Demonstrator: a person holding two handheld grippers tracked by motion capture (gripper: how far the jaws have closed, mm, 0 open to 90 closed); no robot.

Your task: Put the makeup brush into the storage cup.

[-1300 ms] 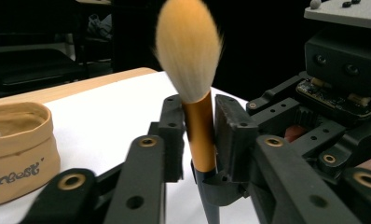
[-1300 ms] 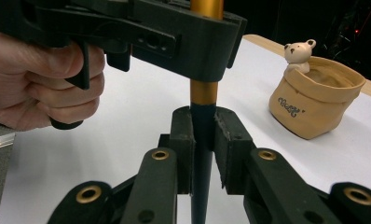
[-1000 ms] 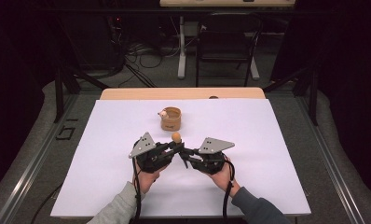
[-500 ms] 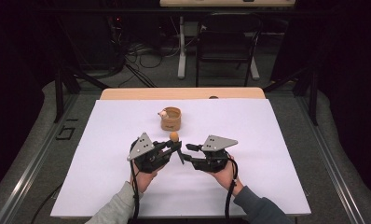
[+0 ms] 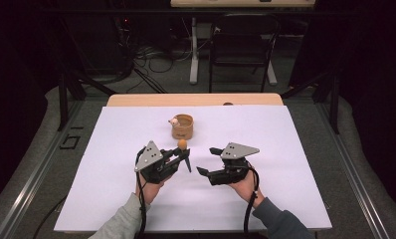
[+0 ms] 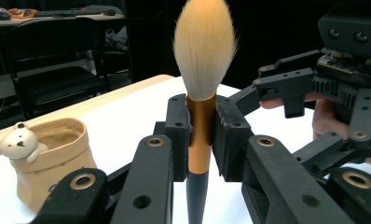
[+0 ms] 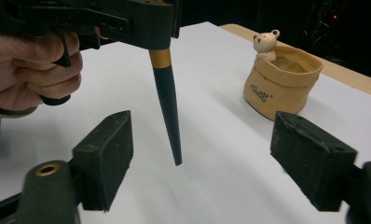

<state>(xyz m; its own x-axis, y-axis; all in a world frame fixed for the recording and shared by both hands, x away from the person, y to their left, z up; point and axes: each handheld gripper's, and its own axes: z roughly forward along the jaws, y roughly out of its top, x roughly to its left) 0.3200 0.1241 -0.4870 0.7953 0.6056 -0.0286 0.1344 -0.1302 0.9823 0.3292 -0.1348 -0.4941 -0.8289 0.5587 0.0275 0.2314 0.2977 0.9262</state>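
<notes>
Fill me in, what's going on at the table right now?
A person is working with two handheld grippers over a white-covered table. The left gripper is shut on a makeup brush at its gold ferrule, holding it upright with the bristles up and the dark handle tip hanging above the table. The right gripper is open, its jaws spread wide and apart from the brush handle. A tan pot with a little bear on its rim stands farther back on the table, untouched.

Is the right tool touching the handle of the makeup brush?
Apart. In the right gripper view, the right tool stands open, and the dark handle of the makeup brush hangs between its jaws with white table showing on both sides.
</notes>
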